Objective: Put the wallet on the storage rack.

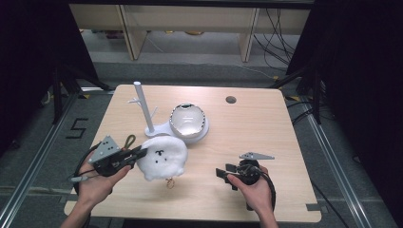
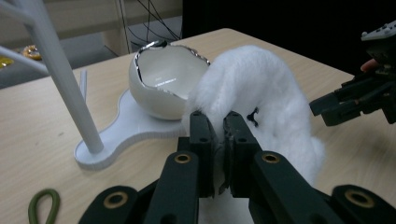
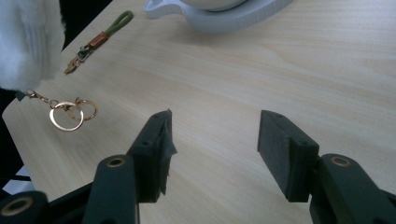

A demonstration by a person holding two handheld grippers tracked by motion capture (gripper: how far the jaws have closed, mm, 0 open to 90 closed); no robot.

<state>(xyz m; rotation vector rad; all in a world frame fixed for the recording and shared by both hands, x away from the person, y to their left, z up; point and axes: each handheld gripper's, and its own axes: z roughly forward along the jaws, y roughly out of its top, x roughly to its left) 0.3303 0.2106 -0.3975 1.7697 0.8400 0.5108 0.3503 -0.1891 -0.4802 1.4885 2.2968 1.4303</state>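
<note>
Nearest to me, at the front left of the pale wooden table, my left gripper has its two black jaws pressed together on the edge of a fluffy white round plush keychain toy with a small stitched face. Its soft body hangs off to the right of the jaw tips, its face turned up toward the high camera and its long axis running roughly from the jaws out to the right. A short gold chain with gold rings dangles from its lower edge, the rings resting on the tabletop.

My right gripper sits at the front right, well apart from the toy, its jaws spread with only bare wood between them, pointing left toward the toy.

Just beyond my left hand lies a green cord loop strap with a brown band and metal clasp.

Farther back, near the table's middle, stands a white branching jewellery stand on a flat white base, and a white cracked-eggshell-shaped bowl sits on that base, just behind the toy.
</note>
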